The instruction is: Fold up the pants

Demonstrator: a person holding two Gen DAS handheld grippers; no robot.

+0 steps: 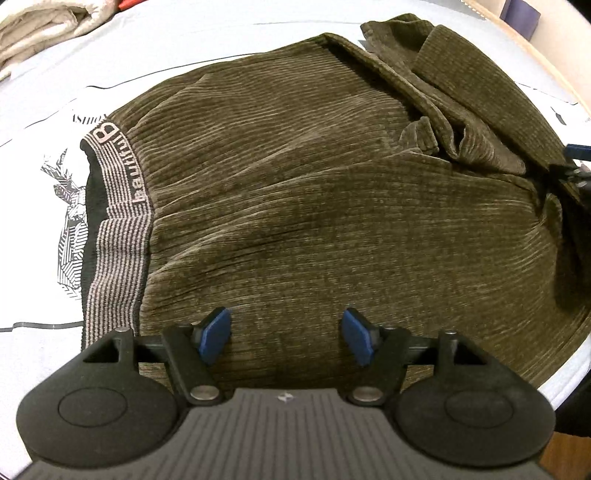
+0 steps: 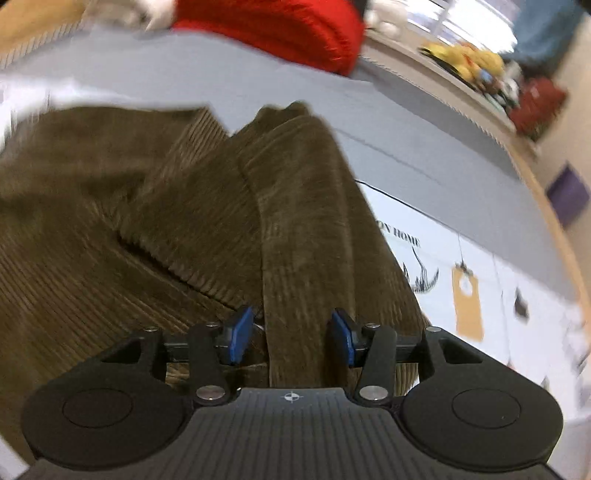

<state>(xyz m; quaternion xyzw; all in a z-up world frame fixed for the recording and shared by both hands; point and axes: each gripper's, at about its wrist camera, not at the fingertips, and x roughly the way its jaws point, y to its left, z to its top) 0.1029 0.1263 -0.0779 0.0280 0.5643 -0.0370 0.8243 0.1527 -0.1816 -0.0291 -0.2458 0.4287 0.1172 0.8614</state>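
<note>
Olive-brown ribbed pants (image 1: 295,206) lie on a pale bed sheet (image 1: 155,48), with the striped waistband (image 1: 118,229) at the left and the legs bunched at the upper right. My left gripper (image 1: 286,334) is open just above the near part of the pants, holding nothing. In the right wrist view the pants (image 2: 184,221) fill the left and centre. My right gripper (image 2: 291,334) is open, and a raised fold of a pant leg (image 2: 306,258) runs between its blue pads (image 2: 240,332). The right gripper also shows at the right edge of the left wrist view (image 1: 576,162).
The sheet has black printed graphics (image 1: 68,221) left of the waistband. A cream blanket (image 1: 40,29) lies at the far left. A red cushion (image 2: 280,26) sits beyond the pants. A wooden bed edge (image 2: 535,184) and a cluttered shelf (image 2: 480,66) run along the right.
</note>
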